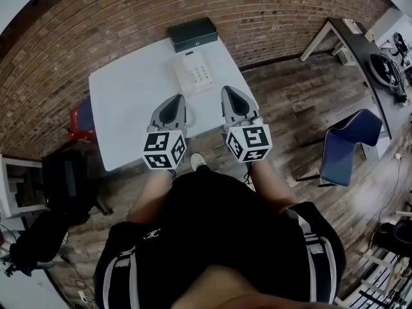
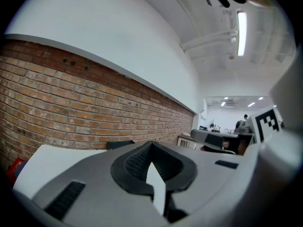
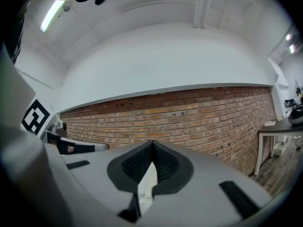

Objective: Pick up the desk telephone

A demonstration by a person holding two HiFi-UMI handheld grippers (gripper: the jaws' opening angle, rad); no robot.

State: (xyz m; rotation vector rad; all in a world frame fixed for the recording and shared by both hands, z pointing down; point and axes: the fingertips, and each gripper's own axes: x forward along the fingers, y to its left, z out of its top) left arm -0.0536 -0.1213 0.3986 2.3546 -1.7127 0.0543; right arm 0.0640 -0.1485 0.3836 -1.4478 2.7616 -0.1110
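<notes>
While left gripper (image 1: 174, 100) and right gripper (image 1: 230, 91) hang pressed shut over the desk's (image 1: 125, 105) near edge, the desk telephone (image 1: 193, 71) sits by the far edge; reaching it closed would probably just shove it.

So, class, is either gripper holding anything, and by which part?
Nothing is held. The left gripper and right gripper are shut and empty; the desk telephone lies on the table beyond them.

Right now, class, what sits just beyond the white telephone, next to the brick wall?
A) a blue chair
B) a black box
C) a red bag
B: the head view shows a black box between the telephone and the brick wall.
</notes>
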